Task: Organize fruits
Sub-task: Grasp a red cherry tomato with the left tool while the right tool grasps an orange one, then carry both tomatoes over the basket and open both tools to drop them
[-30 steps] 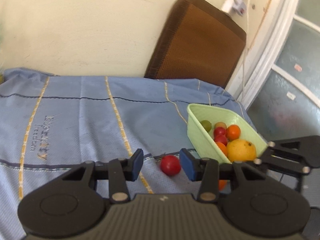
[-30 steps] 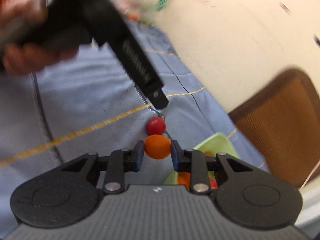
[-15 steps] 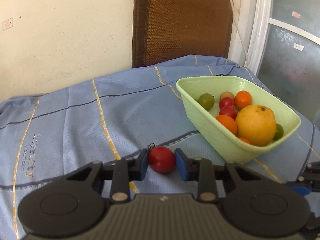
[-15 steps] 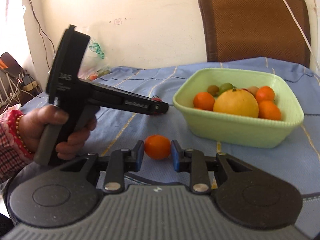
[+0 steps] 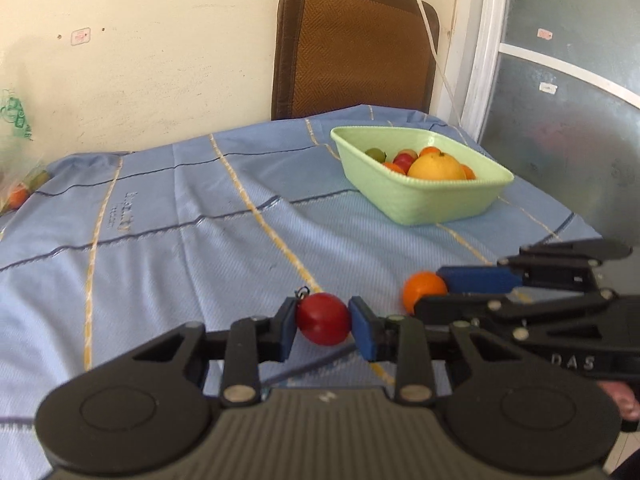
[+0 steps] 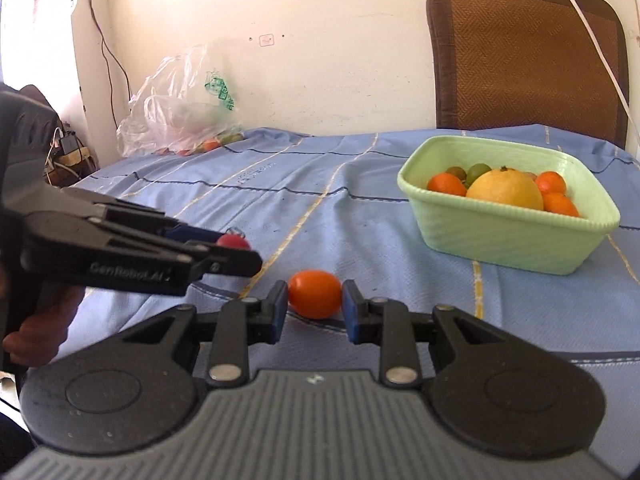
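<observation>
1. Compared with half a second ago, both grippers have pulled back from the green bowl [image 5: 424, 196], which now looks farther away in the left wrist view, at about 1 o'clock.
2. The left gripper [image 5: 323, 322] pinches a red tomato [image 5: 323, 319] between its blue pads; both pads touch the fruit.
3. The right gripper [image 6: 314, 303] has its jaws close around a small orange [image 6: 315, 294]; the fruit seems to rest on the blue cloth [image 6: 360, 216], and I cannot tell if the pads press it.
4. In the left wrist view this orange [image 5: 423, 291] is at 3 o'clock from the tomato, near it.
5. The bowl stands on the cloth and holds a big yellow fruit [image 6: 505, 189], oranges and small green ones.
6. A plastic bag [image 6: 180, 108] lies at 11 o'clock by the wall, and a brown chair [image 6: 524, 56] stands behind the bowl.
</observation>
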A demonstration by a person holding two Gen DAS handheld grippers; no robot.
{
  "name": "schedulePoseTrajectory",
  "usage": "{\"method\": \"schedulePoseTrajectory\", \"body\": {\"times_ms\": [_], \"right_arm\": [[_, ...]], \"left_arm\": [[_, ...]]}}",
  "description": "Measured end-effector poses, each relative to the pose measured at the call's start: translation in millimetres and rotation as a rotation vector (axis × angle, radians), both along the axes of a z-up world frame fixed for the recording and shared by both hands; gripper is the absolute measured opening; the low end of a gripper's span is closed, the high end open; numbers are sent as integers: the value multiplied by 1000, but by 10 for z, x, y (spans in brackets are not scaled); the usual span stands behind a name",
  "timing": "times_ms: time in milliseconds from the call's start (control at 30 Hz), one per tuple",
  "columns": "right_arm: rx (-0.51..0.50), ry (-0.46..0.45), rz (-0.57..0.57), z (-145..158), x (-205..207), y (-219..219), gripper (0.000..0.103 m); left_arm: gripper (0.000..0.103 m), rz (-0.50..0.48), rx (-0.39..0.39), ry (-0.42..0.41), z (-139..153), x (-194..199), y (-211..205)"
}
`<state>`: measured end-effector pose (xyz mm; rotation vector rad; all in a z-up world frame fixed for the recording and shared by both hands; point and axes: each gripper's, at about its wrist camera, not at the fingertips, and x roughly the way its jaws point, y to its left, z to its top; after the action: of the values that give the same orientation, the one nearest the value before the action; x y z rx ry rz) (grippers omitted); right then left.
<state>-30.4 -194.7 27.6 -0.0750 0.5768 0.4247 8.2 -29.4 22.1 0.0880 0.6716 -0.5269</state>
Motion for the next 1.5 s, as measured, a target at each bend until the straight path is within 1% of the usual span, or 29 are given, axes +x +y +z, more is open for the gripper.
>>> {"method": "schedulePoseTrajectory", "body": {"times_ms": [167, 233, 333, 433, 567, 633, 700, 800, 900, 967, 1100, 1233, 1300, 1400, 1500], "right_arm": [[-23, -4, -6, -6, -10, 32, 33], [-28, -3, -7, -10, -10, 40, 33], [-35, -7, -10, -18, -15, 71, 33], [-44, -9, -11, -38, 1, 101, 34], [-47, 11, -10, -92, 38, 114, 34], [-47, 3, -9, -106, 28, 115, 34], [-51, -3, -3, -101, 11, 131, 32], [-47, -6, 3, -92, 5, 110, 31], [-17, -27, -5, -48, -9, 76, 31], [4, -59, -16, 35, 2, 13, 31], [31, -159, -82, 268, 108, -177, 31], [47, -208, -162, 386, 348, -424, 31], [87, -196, -212, 413, 529, -603, 31], [165, -151, -261, 417, 783, -852, 31], [179, -121, -294, 375, 966, -961, 31]], "left_arm": [[31, 20, 3, -7, -35, -48, 10], [40, 28, -1, -14, -19, -75, 6], [42, 36, 10, -39, -3, -153, 7], [44, 54, 14, -37, -13, -190, 30], [43, 83, 24, -23, -52, -171, 62], [40, 87, 30, -26, -71, -169, 65], [33, 79, 26, -30, -76, -170, 68], [32, 75, 21, -22, -69, -152, 51], [32, 50, -9, 5, -23, -91, 30], [32, 28, -29, 7, 66, -2, -24], [32, -21, -73, -10, 306, 258, -242], [32, -65, -129, -20, 495, 631, -569], [32, -63, -157, -1, 514, 846, -721], [32, -71, -204, 53, 482, 1166, -928], [32, -58, -191, 62, 415, 1367, -1118]]}}
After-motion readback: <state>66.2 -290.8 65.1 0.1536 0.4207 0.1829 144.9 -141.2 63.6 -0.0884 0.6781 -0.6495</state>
